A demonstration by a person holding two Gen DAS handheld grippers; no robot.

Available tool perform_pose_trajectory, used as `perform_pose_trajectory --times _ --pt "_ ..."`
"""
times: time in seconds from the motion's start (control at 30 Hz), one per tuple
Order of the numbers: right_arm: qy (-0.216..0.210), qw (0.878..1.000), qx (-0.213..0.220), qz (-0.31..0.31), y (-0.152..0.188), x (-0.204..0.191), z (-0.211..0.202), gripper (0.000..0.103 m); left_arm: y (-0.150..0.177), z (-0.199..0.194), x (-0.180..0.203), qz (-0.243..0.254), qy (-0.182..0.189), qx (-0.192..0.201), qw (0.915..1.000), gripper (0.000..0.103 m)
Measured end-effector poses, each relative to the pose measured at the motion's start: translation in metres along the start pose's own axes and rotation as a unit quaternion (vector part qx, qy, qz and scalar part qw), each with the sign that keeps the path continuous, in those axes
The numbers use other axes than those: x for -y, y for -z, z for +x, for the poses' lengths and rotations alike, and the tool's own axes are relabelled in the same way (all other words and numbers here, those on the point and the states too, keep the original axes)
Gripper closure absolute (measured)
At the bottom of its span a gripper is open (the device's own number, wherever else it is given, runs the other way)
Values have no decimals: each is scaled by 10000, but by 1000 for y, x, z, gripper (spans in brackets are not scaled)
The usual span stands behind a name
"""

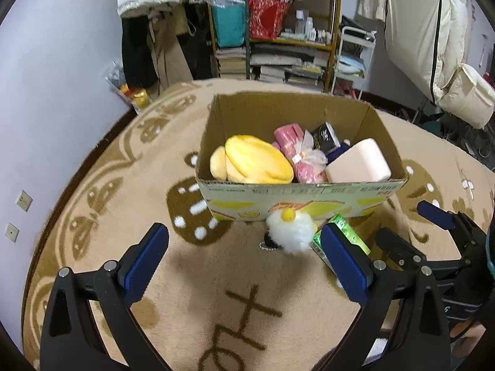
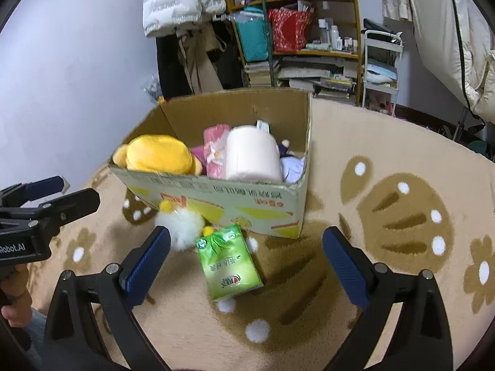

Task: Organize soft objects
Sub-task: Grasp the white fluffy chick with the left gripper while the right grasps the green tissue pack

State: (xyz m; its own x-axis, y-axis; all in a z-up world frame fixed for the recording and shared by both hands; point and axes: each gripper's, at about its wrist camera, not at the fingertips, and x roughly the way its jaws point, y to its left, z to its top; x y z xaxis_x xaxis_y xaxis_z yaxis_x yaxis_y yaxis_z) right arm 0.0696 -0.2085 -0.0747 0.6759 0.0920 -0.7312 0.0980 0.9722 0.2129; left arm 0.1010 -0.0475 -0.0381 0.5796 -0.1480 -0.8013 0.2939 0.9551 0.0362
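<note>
Low on the left of my left wrist view, the left tool (image 1: pixel 244 259) hangs over the rug (image 1: pixel 102 216) with its blue pads spread wide and nothing between them. Ahead of it, centre frame, the white fluffy toy (image 1: pixel 290 232) with a yellow pompom lies on the rug, touching the printed front wall of the cardboard box (image 1: pixel 297 198). Just right of the toy, partly hidden behind my right-hand pad, is the green tissue pack (image 1: pixel 349 235). Inside the box, from left to right, I see a yellow plush (image 1: pixel 256 160), a pink bundle (image 1: pixel 306 160) and a pale peach block (image 1: pixel 359 164), so most of the sorting looks done. At the right edge the right tool (image 1: pixel 411 225) comes in.

Switching to the right wrist view, the left tool (image 2: pixel 62 194) sits at the left edge. The fluffy toy (image 2: pixel 182 225) lies just above my left-hand pad. The tissue pack (image 2: pixel 229 262) lies nearly centred in the wide, empty gap of the right tool (image 2: pixel 247 259), slightly left of middle. Its long axis runs from the box front toward me, leaning a little to the lower right, so it lies roughly along the fingers, short sides facing the pads.

I judge the right hand is nearer the pack and the left better lined up on the toy. Both items sit close together, so closing on one could nudge the other.
</note>
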Motion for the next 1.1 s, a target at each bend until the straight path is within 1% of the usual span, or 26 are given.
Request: perform_pose_trajectory --times 0.17,0.7,0.87,1.1 --pt "17 9998 -208 -7 4 1 17 0 -2 15 1 -2 62 -100 9999 5" --pt "-55 9982 -589 138 9 5 53 0 -7 63 12 84 270 -519 9983 5" --pt "-174 9969 -734 220 11 5 62 0 -6 75 14 91 340 -663 9972 5" --pt "-214 9953 -925 186 14 1 75 0 -4 93 18 130 393 -837 9956 5"
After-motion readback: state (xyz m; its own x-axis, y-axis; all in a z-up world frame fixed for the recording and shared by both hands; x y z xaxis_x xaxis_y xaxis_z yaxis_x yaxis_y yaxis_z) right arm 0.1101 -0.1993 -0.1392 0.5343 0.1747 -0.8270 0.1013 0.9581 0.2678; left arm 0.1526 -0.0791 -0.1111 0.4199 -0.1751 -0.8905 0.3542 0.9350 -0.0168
